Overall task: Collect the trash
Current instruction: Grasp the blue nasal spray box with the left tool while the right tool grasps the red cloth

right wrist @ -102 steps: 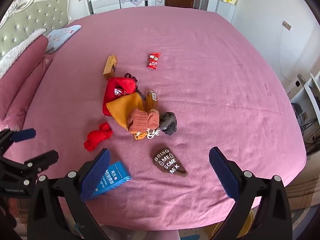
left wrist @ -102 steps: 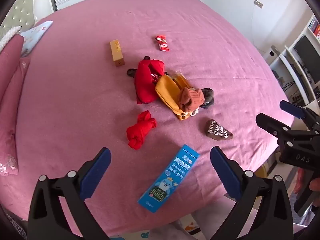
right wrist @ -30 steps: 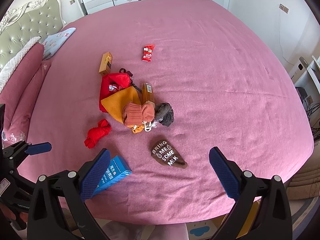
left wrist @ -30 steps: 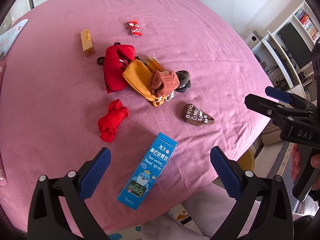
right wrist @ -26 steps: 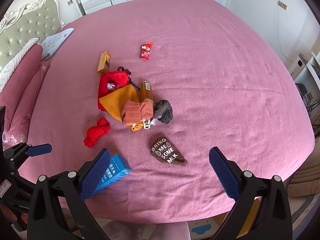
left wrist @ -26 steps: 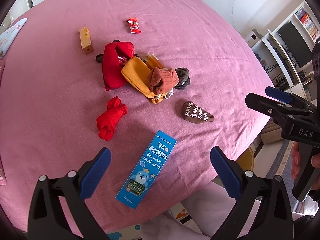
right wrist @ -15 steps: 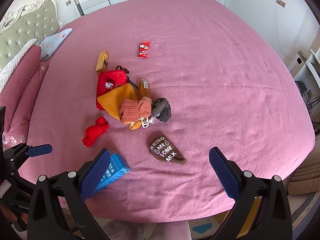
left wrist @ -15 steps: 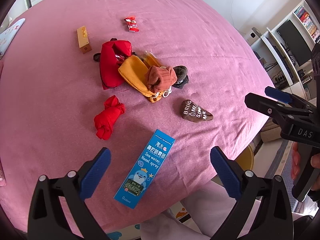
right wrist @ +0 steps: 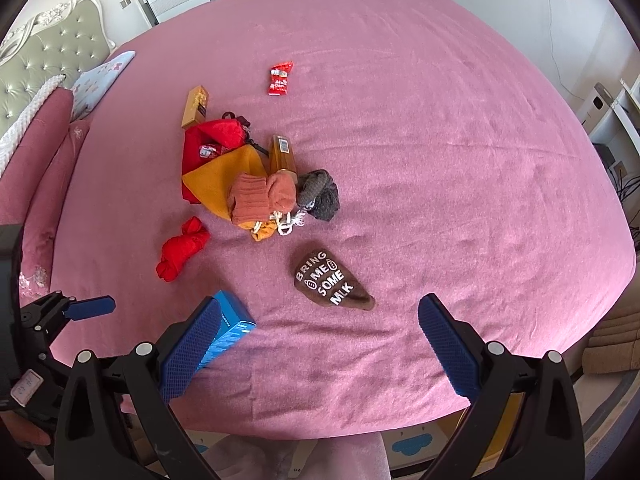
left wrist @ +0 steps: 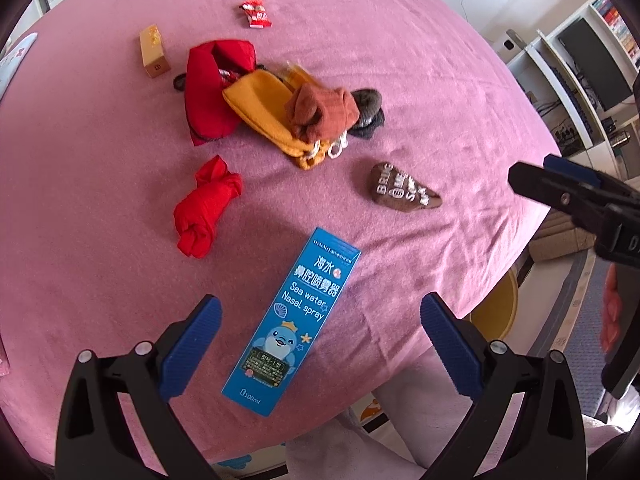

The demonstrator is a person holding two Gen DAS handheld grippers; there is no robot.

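Currently the left gripper (left wrist: 320, 340) and right gripper (right wrist: 318, 342) are hovering spread wide, empty; blue nasal-spray box (left wrist: 292, 316) is lying near the bed (left wrist: 400, 60) edge, red wrapper (left wrist: 256, 13) far.

R gripper (right wrist: 318, 336) hangs above the near edge of the pink bed (right wrist: 440, 120), jaws spread wide, nothing between them. Blue box (right wrist: 230, 332) lies partly behind its L finger. Brown sock (right wrist: 330, 280) lies just ahead, apart from the clothes pile (right wrist: 248, 180). L gripper (right wrist: 60, 320) at far left.
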